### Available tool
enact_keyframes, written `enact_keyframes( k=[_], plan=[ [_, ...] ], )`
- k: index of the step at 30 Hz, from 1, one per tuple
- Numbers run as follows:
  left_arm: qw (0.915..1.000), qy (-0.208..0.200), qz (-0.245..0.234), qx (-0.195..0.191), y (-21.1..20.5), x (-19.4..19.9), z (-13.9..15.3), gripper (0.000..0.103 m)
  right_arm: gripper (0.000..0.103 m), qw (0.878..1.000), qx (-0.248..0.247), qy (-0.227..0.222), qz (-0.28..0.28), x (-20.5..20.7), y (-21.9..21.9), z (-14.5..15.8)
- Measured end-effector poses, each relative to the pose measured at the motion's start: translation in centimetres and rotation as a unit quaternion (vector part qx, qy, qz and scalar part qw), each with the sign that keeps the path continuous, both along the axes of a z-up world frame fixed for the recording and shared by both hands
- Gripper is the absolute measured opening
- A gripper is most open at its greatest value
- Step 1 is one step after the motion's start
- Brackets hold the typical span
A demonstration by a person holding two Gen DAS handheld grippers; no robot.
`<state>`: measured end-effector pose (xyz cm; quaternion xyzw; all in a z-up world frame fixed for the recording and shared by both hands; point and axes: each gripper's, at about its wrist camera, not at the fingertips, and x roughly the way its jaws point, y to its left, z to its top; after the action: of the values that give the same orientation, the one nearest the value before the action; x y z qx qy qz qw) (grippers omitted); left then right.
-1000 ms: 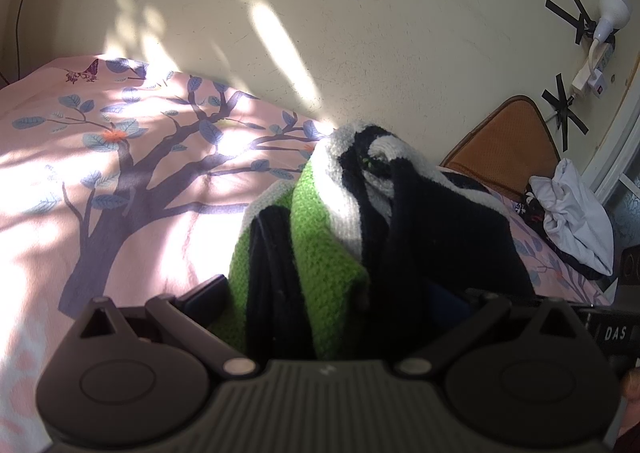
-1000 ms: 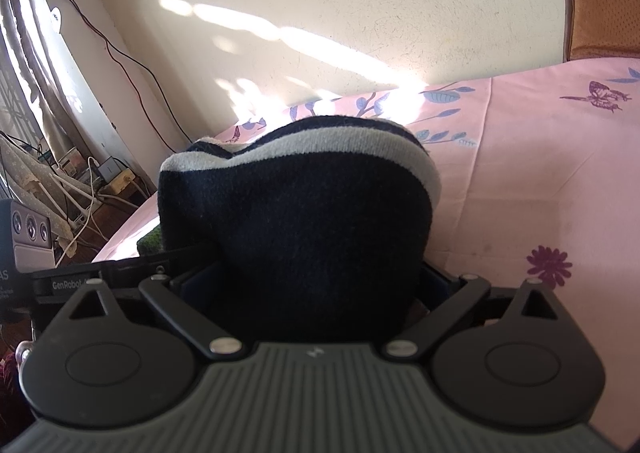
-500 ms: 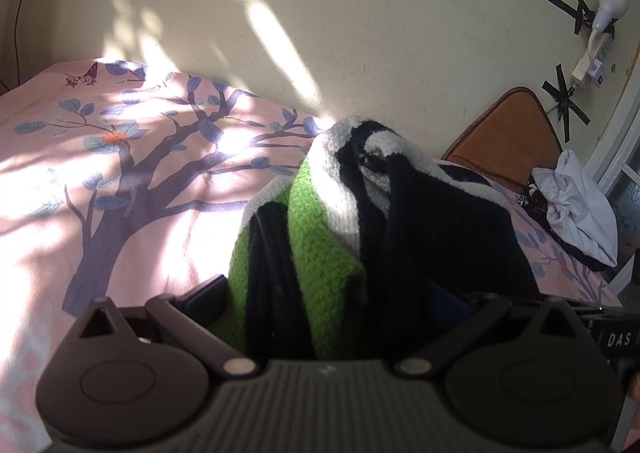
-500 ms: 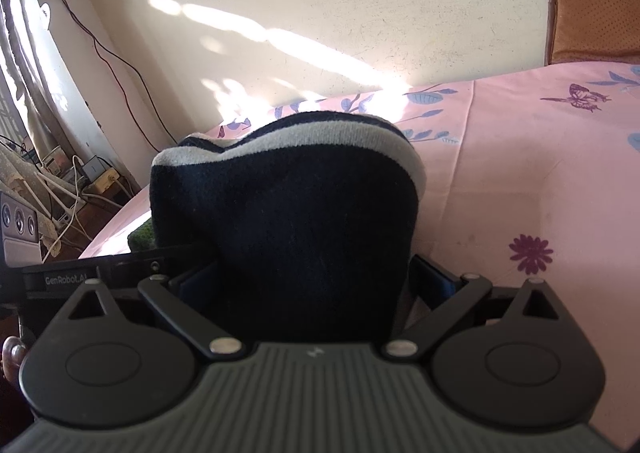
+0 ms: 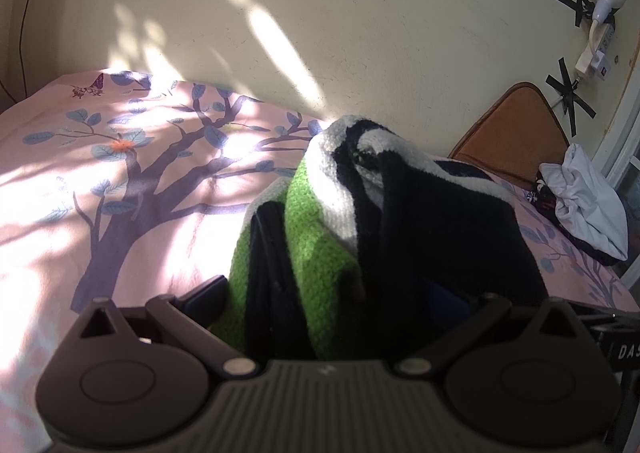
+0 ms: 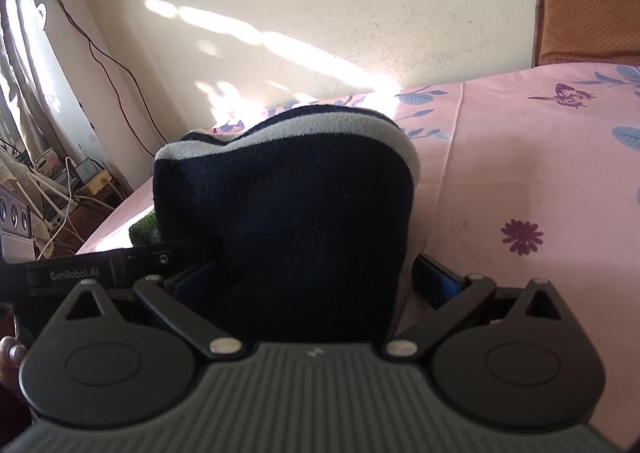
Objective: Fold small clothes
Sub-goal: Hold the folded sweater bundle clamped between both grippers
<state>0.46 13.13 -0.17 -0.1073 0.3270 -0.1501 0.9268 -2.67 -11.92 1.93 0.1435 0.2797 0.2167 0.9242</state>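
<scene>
Bunching between fingers of left gripper (image 5: 324,293) and right gripper (image 6: 316,273): knit garment (image 5: 360,213), both clamped on it; fingertips hidden by fabric, above pink bedsheet (image 5: 120,193).

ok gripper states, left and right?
Left gripper: shut on the knit garment.
Right gripper: shut on the same knit garment.

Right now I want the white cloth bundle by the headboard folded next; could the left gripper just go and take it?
Probably not yet. The left gripper is shut on the striped knit garment, so its jaws are full. The white cloth bundle lies uncovered on the bed, so the way looks free once the garment is released.
</scene>
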Motion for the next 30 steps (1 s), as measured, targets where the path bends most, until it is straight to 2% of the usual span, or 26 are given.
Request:
enact_keyframes(
  k=[6,20,30],
  plan=[
    [0.9999,0.006,-0.006,-0.01,0.25,0.16,-0.08,0.103,0.103,1.0,0.003,0.0,0.0,-0.03,-0.1,-0.01],
    [0.9999,-0.003,-0.005,0.015,-0.23,-0.07,0.14,0.103,0.103,1.0,0.003,-0.001,-0.001,-0.03,-0.07,0.02],
    [0.9998,-0.003,-0.006,0.017,-0.25,-0.11,0.16,0.103,0.103,1.0,0.002,-0.001,-0.002,-0.05,0.01,-0.06]
  ],
)
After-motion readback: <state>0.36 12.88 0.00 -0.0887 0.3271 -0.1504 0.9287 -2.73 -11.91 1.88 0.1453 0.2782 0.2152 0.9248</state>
